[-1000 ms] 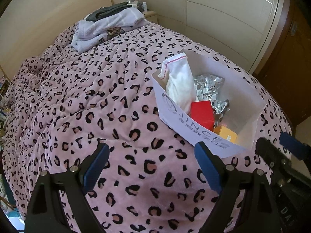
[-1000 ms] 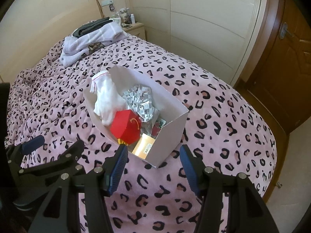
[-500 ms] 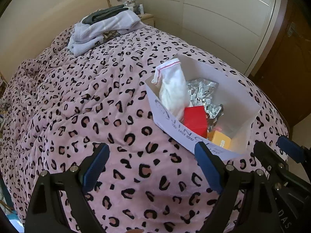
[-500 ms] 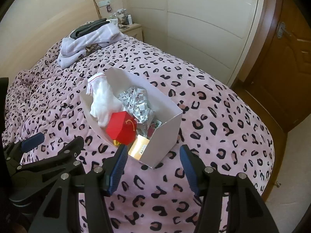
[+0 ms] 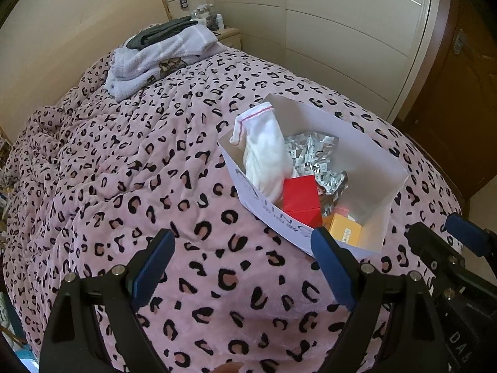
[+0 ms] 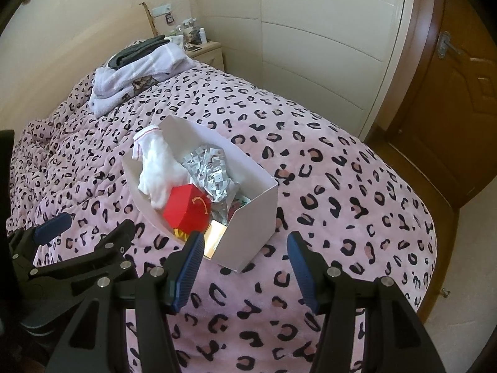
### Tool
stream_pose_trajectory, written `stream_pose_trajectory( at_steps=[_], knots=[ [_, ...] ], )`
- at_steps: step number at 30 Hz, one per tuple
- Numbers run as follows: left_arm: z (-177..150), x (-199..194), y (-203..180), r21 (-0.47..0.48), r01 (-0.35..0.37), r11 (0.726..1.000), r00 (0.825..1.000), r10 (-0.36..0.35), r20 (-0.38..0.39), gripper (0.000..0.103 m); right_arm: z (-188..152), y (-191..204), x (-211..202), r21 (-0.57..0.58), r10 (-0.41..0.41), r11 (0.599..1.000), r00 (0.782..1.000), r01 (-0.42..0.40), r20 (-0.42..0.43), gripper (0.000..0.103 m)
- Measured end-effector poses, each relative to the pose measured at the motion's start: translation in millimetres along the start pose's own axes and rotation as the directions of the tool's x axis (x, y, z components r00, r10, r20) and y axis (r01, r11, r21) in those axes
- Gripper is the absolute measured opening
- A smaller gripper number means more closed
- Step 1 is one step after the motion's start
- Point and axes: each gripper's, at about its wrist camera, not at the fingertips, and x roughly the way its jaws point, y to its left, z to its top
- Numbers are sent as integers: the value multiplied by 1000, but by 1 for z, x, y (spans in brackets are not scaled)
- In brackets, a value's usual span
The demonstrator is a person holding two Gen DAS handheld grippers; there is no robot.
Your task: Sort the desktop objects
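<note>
While both my grippers hang over the bedspread with nothing in them, the sorting looks close to finished. My left gripper [image 5: 242, 261] sits at the bottom of the left view with its blue pads wide apart, and my right gripper [image 6: 245, 267] sits at the bottom of the right view, spread the same way. Just beyond them, at mid-frame, the white box [image 6: 248, 233] rests on the pink spotted bedspread [image 5: 124, 171]. Inside it I see a white sock [image 5: 264, 155] at the far end, crumpled silver packets [image 5: 313, 152] beside it, a red carton [image 6: 186, 208] nearer me, and a small orange box [image 5: 344, 230] in the near corner. No loose item shows on the cover around the box, so I judge little is left to gather. Folded towels [image 5: 161, 56] lie at the upper left, well apart. Compared with a second ago, both grippers have pulled back a little: the box sits slightly smaller and farther up in each view, its contents unchanged.
</note>
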Motion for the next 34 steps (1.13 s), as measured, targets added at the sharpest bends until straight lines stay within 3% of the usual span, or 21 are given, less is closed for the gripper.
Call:
stream_pose_trajectory(
  at_steps=[22, 30, 34],
  knots=[
    [3, 0, -5, -9, 0, 1000, 1000, 0, 1, 90, 3, -2, -1, 4, 0, 1000, 1000, 0, 7, 57],
    [-1, -5, 1, -38, 23, 999, 998, -21, 59, 96, 2, -5, -4, 7, 9, 1000, 1000, -10, 12, 57],
    [0, -4, 2, -44, 19, 999, 999, -17, 50, 96, 2, -3, -4, 4, 6, 1000, 1000, -6, 12, 57]
  ],
)
